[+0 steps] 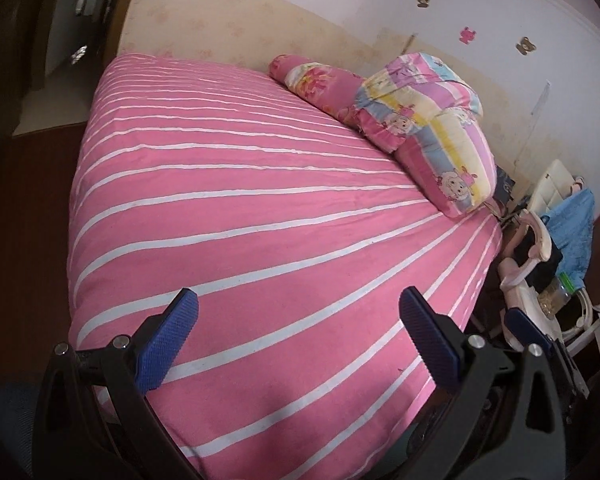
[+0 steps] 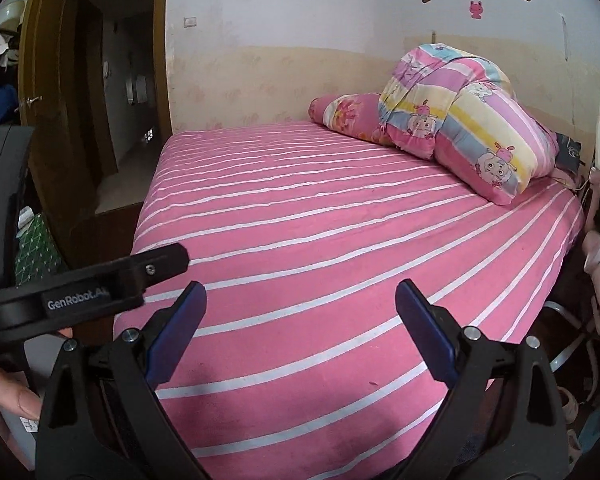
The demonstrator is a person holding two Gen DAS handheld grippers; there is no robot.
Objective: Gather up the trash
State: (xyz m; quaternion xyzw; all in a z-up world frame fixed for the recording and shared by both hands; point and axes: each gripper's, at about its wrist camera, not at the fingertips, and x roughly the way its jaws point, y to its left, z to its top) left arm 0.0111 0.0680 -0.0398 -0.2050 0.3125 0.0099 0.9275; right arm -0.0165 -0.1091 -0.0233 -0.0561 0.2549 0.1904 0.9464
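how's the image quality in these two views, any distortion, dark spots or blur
Left wrist view: strong fisheye bend, the bed's stripes curve, black corners, dim doorway at left. Right wrist view: same bowing, soft even light on the quilt, dark doorway, and the other gripper's body looms large at left.

Both wrist views were aimed down across the bed (image 1: 260, 200) from its near edge, close up; the folded quilt (image 2: 460, 120) was shared.
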